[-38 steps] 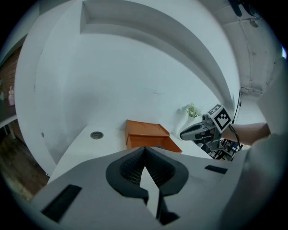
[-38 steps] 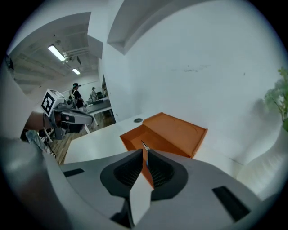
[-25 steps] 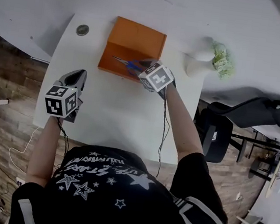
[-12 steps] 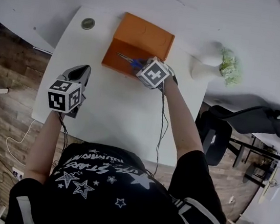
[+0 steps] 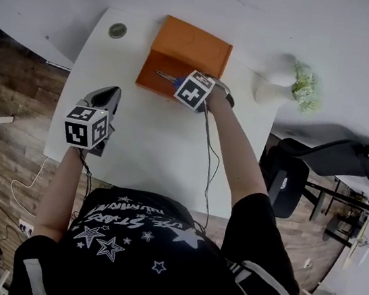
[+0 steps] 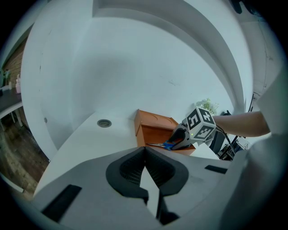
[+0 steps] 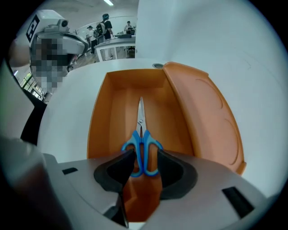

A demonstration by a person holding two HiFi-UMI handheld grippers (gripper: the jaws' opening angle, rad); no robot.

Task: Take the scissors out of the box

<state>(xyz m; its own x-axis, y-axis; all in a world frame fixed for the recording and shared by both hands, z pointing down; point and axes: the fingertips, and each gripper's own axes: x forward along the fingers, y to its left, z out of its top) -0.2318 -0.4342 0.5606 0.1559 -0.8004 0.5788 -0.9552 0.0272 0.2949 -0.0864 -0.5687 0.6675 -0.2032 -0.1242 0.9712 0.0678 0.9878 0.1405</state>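
Plainly, the white desk (image 5: pixel 157 146) carries an open orange box with a rounded lid (image 7: pixel 96 130), which fills the middle of the right gripper view, its lid folded out to the right. A pair of blue-handled steel scissors (image 7: pixel 141 134) lies flat on the floor of the box. Its long axis runs straight up the frame, with the blades pointing to the top and the handle loops at the bottom. The right tool (image 7: pixel 144 158) hangs steeply over that near end with its jaws spread wide, one on each side of the loops and not yet pressing on them. I judge that closing across the handles is all the coming grasp needs. The left tool (image 6: pixel 145 155) is clenched on nothing, well apart at the left of the head view, so the right hand is the nearer.
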